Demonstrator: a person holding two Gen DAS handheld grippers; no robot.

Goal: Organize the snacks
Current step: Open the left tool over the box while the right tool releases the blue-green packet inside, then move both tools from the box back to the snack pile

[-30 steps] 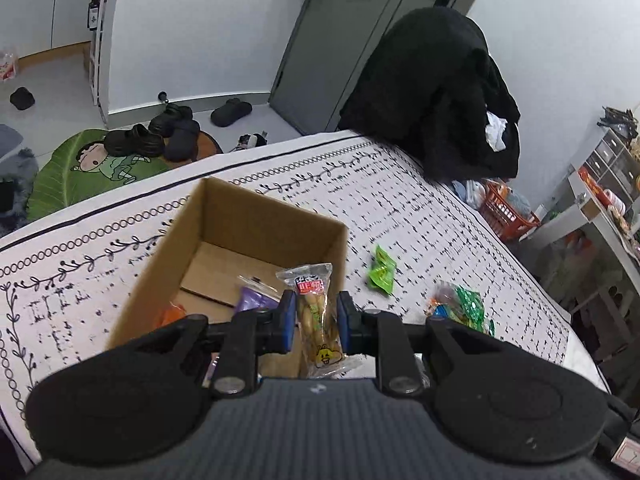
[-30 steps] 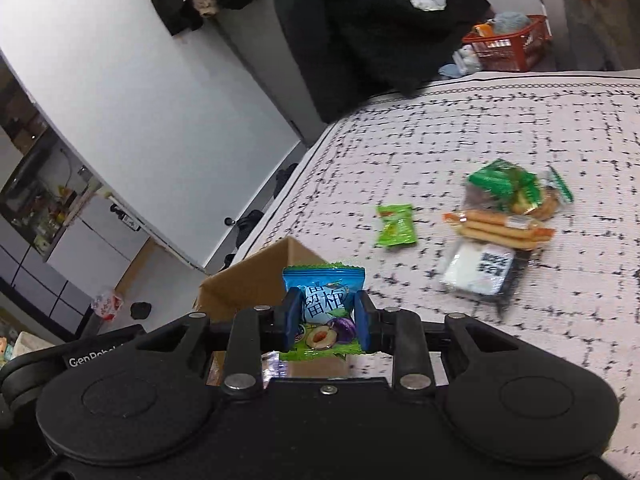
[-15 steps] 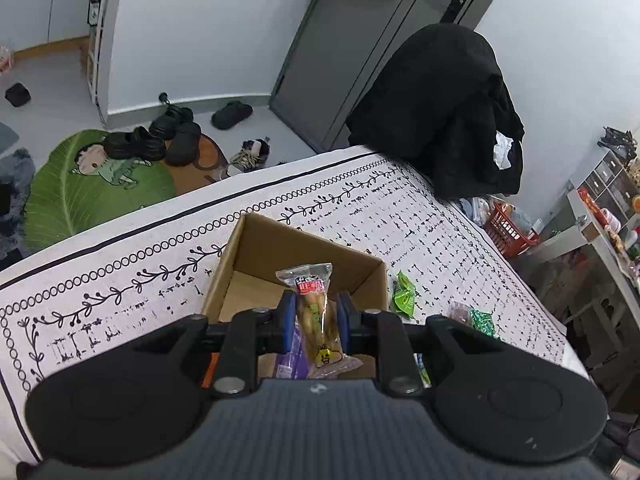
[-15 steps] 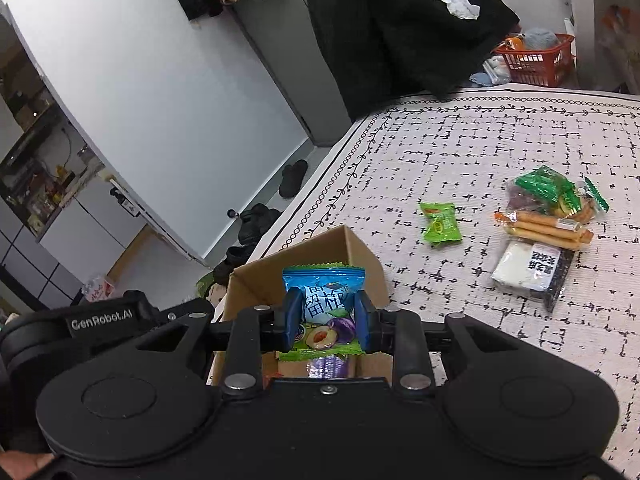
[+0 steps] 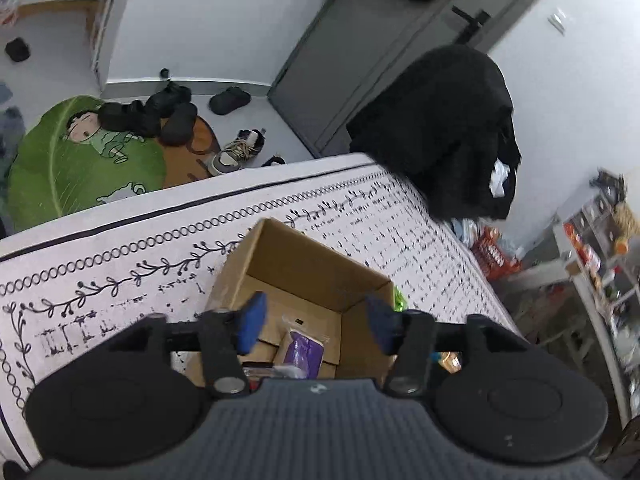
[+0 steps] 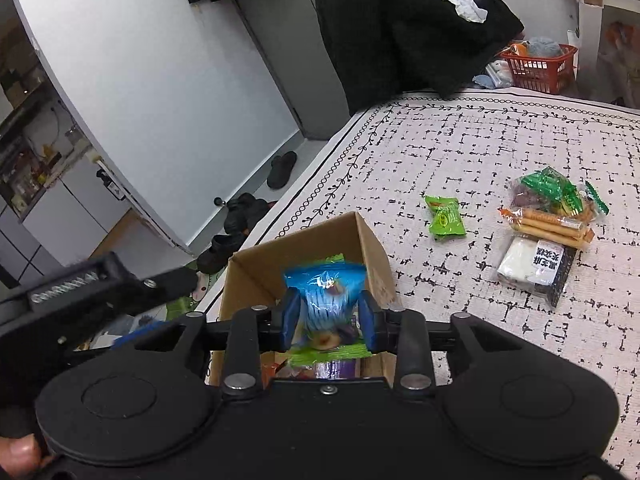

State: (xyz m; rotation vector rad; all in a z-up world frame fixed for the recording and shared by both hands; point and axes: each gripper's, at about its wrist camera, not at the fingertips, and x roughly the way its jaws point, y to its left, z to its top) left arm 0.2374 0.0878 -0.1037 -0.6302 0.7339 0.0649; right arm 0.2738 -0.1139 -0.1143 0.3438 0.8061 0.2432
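Both grippers had moved over the open brown cardboard box (image 5: 304, 280), and both sets of jaws had just been opening. Left gripper (image 5: 316, 324) stood apart and empty; the yellow snack stick it had clamped was gone from between its fingers. Right gripper (image 6: 328, 320) was spread too, the blue-and-green plum candy packet (image 6: 326, 300) blurred between its fingers, over the box. Purple packet (image 5: 298, 354) lay inside. Green sachet (image 6: 446, 218) and other snacks remained far right on the patterned cloth (image 6: 480, 140).
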